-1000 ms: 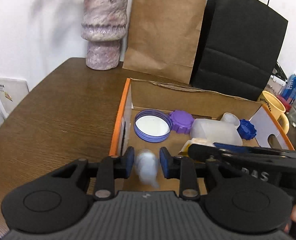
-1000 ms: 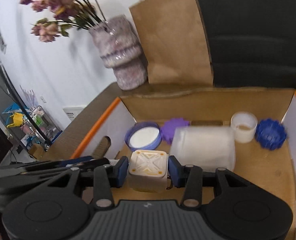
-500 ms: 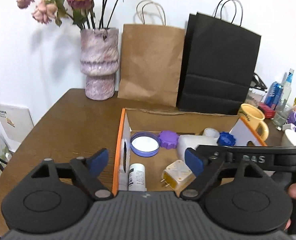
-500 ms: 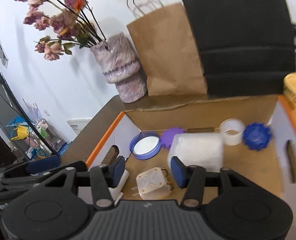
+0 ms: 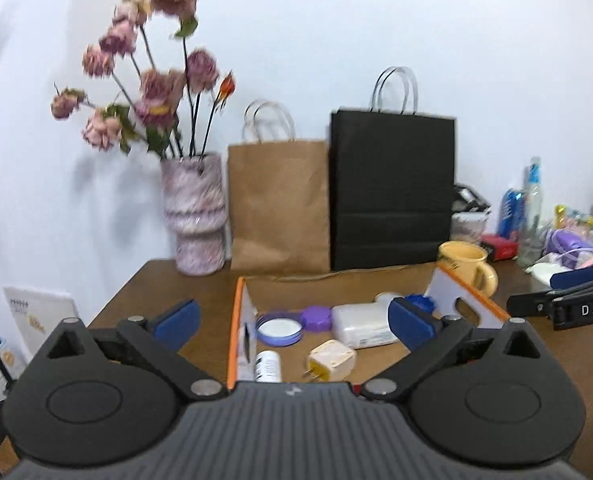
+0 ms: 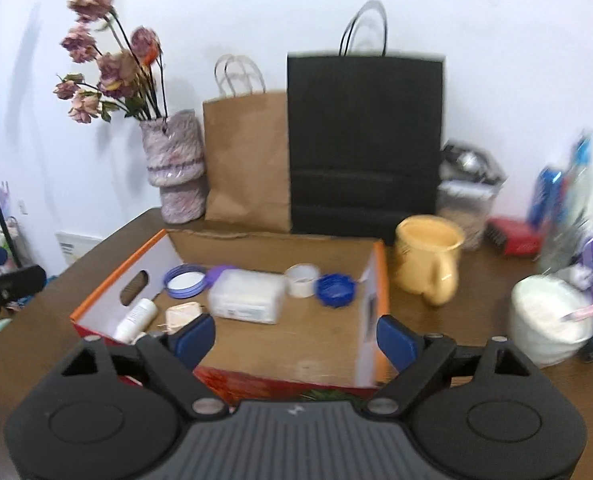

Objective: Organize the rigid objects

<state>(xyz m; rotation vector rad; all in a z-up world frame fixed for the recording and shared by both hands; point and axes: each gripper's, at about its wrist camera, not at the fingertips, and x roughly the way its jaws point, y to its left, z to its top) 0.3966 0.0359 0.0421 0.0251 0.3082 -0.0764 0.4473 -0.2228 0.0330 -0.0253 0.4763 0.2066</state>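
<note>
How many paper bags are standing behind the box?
2. A brown bag stands behind the box's back left corner, beside the vase. A taller black bag stands right of the brown one. Another could hide behind them.

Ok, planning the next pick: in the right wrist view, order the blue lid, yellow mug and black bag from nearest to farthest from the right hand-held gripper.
From the right hand-held gripper:
1. Blue lid, inside the box, right side.
2. Yellow mug, on the table beyond the box's right wall.
3. Black bag, against the back wall.

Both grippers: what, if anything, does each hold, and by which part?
Nothing. The left gripper and right gripper have just been opening; their jaws stand empty.
</note>
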